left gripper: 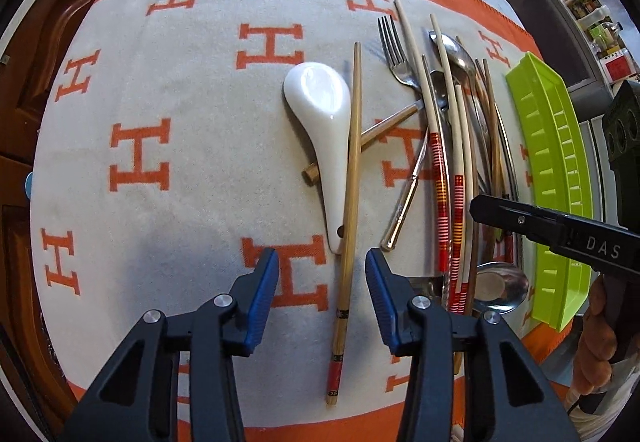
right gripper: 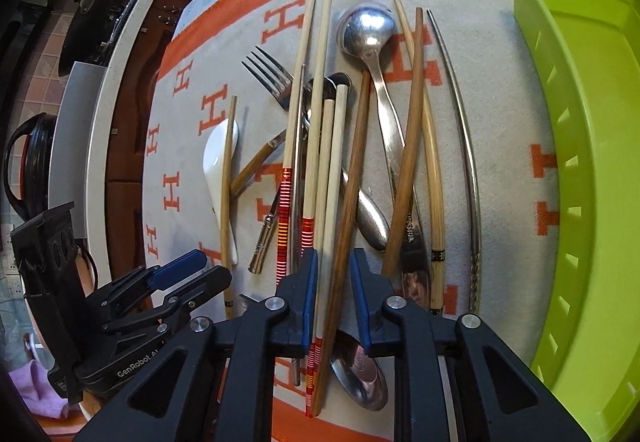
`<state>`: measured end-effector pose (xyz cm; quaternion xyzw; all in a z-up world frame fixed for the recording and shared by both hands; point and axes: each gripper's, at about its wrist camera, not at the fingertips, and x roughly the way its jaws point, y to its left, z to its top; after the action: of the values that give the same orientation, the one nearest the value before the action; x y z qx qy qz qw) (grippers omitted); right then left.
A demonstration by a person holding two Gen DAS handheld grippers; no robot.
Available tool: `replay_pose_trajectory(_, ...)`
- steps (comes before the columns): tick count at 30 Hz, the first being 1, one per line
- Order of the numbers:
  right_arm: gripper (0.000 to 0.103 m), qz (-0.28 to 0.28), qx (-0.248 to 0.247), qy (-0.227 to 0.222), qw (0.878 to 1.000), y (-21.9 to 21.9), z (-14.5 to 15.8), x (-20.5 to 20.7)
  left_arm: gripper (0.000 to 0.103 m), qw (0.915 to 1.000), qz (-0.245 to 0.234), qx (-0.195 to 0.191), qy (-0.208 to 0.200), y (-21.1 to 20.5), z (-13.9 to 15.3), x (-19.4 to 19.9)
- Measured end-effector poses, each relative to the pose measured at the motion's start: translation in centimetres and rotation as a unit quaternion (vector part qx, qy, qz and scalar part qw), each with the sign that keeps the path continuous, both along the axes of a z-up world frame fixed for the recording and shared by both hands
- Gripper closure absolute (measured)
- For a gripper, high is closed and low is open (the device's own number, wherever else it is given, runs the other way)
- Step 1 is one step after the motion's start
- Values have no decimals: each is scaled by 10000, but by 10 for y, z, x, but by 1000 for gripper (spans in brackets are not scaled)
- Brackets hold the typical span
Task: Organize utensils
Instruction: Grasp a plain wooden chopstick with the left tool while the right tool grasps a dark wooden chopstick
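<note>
While the left gripper [left gripper: 322,282] points down at the cloth [left gripper: 192,90], its blue pads [left gripper: 264,290] stand partly apart on either side of a bamboo chopstick [left gripper: 352,178], without touching it. That chopstick lies along the edge of a white soup spoon [left gripper: 320,130]. To the right lies a pile of utensils: a fork [left gripper: 394,54], pale chopsticks with red striped ends [left gripper: 438,178], and a metal spoon [left gripper: 498,284] near the bottom. Past the pile sits a green tray [left gripper: 560,170], and the right gripper's black finger [left gripper: 532,222] reaches in over the pile's edge.

From the right wrist view, the right gripper [right gripper: 334,282] has its jaws narrow around two sticks, a dark wooden chopstick [right gripper: 348,202] and a pale one [right gripper: 330,178]; whether the pads actually press them I cannot tell. A metal ladle-like spoon [right gripper: 366,30] and a thin metal chopstick [right gripper: 460,130] lie further right, beside the green tray [right gripper: 592,162]. The left gripper [right gripper: 176,282] shows at lower left.
</note>
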<state>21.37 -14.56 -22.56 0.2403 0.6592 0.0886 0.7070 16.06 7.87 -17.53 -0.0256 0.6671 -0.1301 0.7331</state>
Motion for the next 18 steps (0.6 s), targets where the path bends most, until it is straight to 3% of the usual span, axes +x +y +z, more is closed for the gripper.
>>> replay_pose_trajectory(18, 94, 143, -449, 9, 9989, 5, 2, -8, 65, 9999, -28, 152, 47, 4, -1, -5)
